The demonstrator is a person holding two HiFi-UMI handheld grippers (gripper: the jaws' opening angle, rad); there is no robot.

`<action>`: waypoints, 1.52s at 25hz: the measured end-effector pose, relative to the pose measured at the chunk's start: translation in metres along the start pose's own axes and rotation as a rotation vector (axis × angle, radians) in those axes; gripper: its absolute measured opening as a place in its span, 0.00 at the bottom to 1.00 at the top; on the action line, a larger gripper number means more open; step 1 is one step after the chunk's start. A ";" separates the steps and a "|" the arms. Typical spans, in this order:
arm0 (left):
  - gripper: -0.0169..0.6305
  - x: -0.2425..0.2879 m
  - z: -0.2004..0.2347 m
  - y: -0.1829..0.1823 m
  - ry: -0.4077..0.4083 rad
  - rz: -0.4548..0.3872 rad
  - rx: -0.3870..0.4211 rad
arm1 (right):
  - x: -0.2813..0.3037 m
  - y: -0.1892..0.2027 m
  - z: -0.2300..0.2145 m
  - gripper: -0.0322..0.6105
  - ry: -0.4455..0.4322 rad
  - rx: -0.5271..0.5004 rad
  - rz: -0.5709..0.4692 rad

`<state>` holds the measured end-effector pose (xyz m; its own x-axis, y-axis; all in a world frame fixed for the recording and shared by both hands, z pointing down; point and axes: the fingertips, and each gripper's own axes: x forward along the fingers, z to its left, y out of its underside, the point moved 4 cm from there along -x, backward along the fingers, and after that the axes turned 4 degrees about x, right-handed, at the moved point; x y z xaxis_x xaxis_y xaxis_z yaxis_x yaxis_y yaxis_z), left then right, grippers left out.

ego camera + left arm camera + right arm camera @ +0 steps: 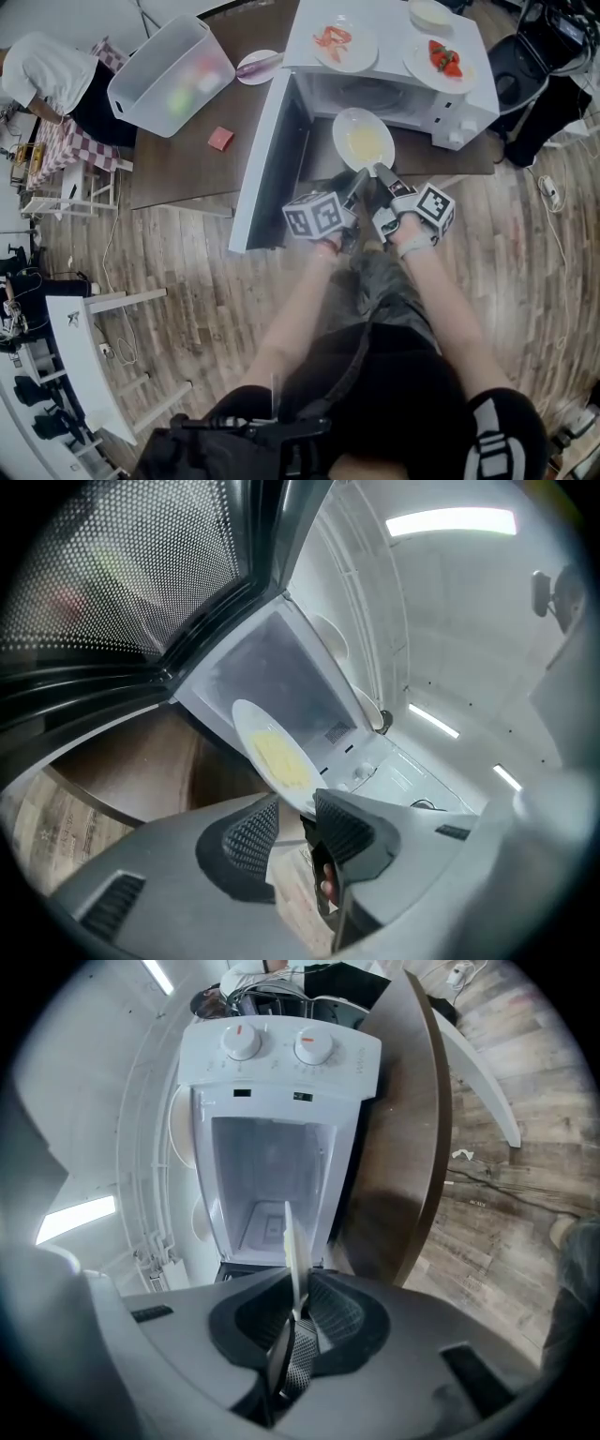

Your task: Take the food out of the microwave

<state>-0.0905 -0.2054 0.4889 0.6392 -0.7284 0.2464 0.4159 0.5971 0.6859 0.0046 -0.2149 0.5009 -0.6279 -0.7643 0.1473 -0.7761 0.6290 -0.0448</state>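
A white plate of yellow food (364, 141) hangs level just outside the open white microwave (394, 98), whose door (262, 159) swings out to the left. Both grippers hold the plate's near rim. My left gripper (354, 180) has the rim between its fingertips (345, 829), with the plate (272, 757) slanting away toward the empty cavity (281, 667). My right gripper (298, 1307) is shut on the plate (292, 1251), seen edge-on between its pads, in front of the microwave (281, 1072) with two knobs.
On the microwave's top stand a shrimp plate (345, 42), a strawberry plate (441, 61) and another dish (429, 14). The brown table (187, 169) carries a clear bin (173, 75), a red block (221, 138) and a small plate (258, 66). A person (47, 70) bends at far left.
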 end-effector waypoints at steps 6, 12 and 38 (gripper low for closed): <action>0.22 -0.010 -0.014 0.006 0.033 -0.003 0.008 | -0.016 0.008 0.002 0.12 -0.011 0.010 -0.014; 0.21 -0.022 -0.024 0.019 0.046 0.003 0.014 | -0.035 0.018 -0.002 0.12 -0.020 0.029 -0.033; 0.22 -0.040 -0.028 0.039 0.033 0.017 0.023 | -0.055 0.033 -0.021 0.12 0.022 0.075 -0.016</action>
<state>-0.0819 -0.1439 0.4869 0.6674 -0.7065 0.2356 0.3903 0.6012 0.6973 0.0154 -0.1491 0.5123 -0.6147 -0.7701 0.1703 -0.7886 0.6037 -0.1165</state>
